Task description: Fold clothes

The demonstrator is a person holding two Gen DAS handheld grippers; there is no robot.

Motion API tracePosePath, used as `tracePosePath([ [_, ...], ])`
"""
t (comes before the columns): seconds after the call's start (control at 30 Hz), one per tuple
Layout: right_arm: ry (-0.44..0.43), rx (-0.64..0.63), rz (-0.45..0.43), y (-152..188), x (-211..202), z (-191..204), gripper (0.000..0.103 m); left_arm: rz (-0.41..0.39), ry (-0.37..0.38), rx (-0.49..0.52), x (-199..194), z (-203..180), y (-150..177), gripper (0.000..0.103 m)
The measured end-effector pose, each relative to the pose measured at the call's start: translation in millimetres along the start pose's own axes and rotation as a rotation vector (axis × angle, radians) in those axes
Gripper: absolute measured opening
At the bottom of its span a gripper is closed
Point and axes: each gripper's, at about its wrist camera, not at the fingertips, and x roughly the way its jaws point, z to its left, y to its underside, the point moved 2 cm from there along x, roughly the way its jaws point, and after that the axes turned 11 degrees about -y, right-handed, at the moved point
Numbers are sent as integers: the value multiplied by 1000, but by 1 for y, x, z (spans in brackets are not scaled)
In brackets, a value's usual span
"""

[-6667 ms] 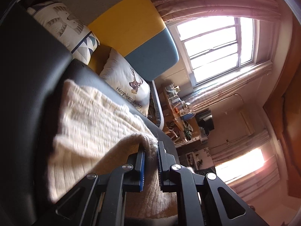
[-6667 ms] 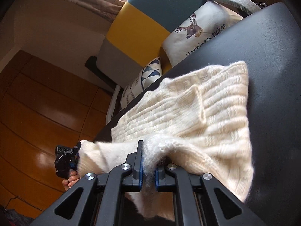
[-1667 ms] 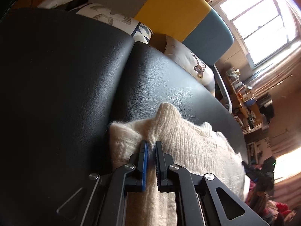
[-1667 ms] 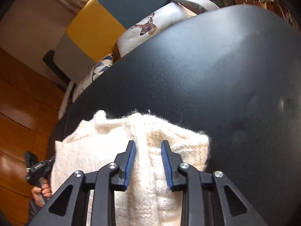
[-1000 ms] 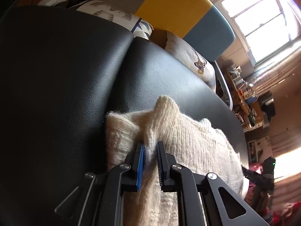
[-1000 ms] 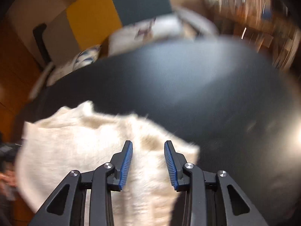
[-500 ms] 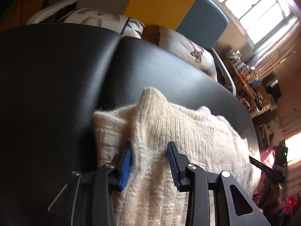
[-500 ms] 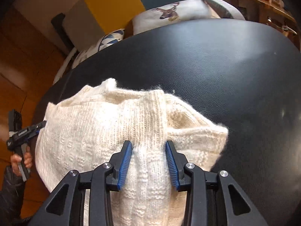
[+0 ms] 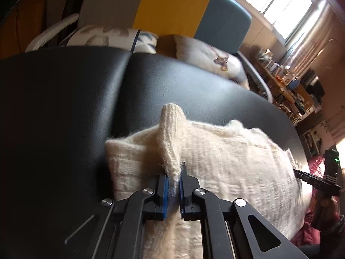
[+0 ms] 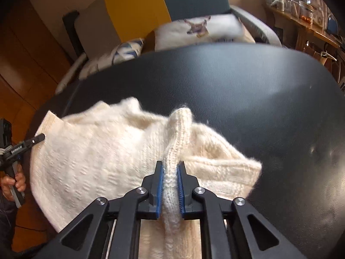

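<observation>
A cream knitted sweater (image 9: pixel 226 164) lies folded on a black leather surface (image 9: pixel 64 112); it also shows in the right wrist view (image 10: pixel 97 157). My left gripper (image 9: pixel 173 174) is shut on a raised pinch of the sweater near its left end. My right gripper (image 10: pixel 170 170) is shut on a raised ridge of the sweater near its right end. The other gripper shows at the frame edge in each view, the right one (image 9: pixel 310 181) and the left one (image 10: pixel 19 149).
Beyond the black surface (image 10: pixel 248 90) stands a chair with a grey, yellow and blue back (image 9: pixel 172 13) and printed cushions (image 9: pixel 211 58). A cluttered wooden shelf (image 9: pixel 289 86) and a bright window (image 9: pixel 280 2) are at the right. Wooden panels (image 10: pixel 25 49) are at the left.
Half a second ago both grippers were open over the sweater. Now both have shut on the knit and pulled up a ridge of it.
</observation>
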Motion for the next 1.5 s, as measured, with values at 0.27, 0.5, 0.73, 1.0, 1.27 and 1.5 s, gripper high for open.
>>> tracePosePath([
  [0.27,86,51,-18,-9,1,-27,10,-87,33,-79,-21,10,-19,6],
  [0.5,110,81,-37,-5,7,-31,10,-20,-12,-155,13,20,-8,6],
  [0.73,130,132,-89,-17,-7,-43,3,-178,22,-163,-27,20,-20,7],
  [1.0,167,137,-72,-2,-2,-44,5,-23,-105,-110,27,18,-11,9],
  [1.27,93,-125,-50,-7,-1,30,20,-147,-108,-162,-22,19,-16,28],
  [1.5,217,-65,33,0,38,16,23,-176,-73,74,-23,-42,-7,37],
])
